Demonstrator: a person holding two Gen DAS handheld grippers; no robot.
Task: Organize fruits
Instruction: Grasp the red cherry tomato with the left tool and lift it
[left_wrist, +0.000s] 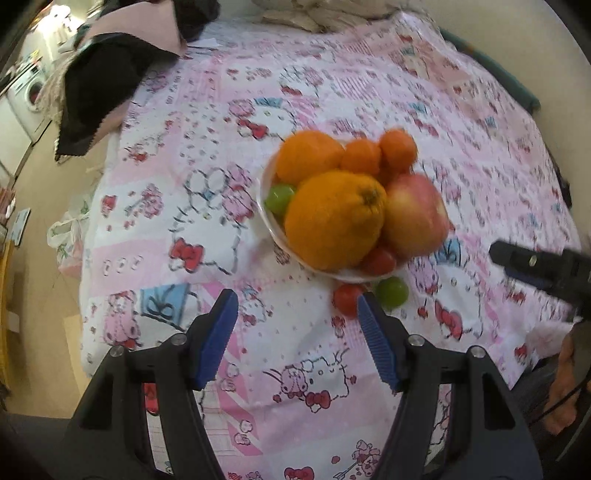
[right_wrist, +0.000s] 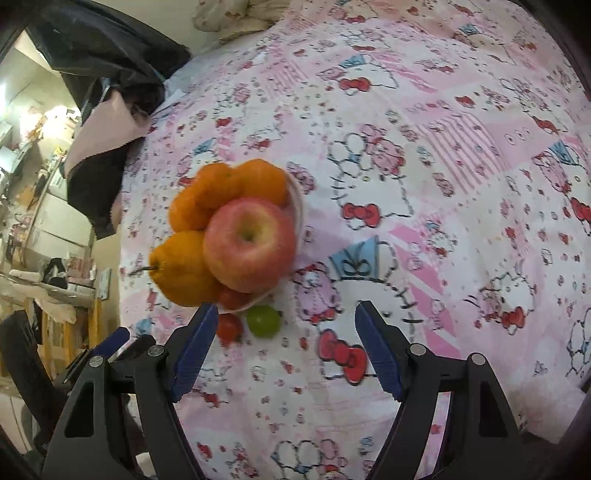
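Note:
A white bowl (left_wrist: 266, 218) on the pink patterned sheet holds several oranges (left_wrist: 332, 218), a red apple (left_wrist: 415, 216), a green grape (left_wrist: 279, 197) and a cherry tomato (left_wrist: 378, 261). A loose tomato (left_wrist: 347, 300) and a green grape (left_wrist: 392, 291) lie on the sheet beside the bowl. My left gripper (left_wrist: 297, 317) is open and empty, just short of them. My right gripper (right_wrist: 286, 325) is open and empty above the sheet, with the loose tomato (right_wrist: 229, 328) and grape (right_wrist: 263, 321) near its left finger; the apple (right_wrist: 249, 243) tops the bowl (right_wrist: 295, 206).
The bed sheet (left_wrist: 207, 155) covers a bed whose left edge drops to the floor. Dark and pink clothing (left_wrist: 99, 81) lies at the far left corner, pillows (left_wrist: 314, 14) at the back. The right gripper's tip (left_wrist: 532, 264) shows at the right.

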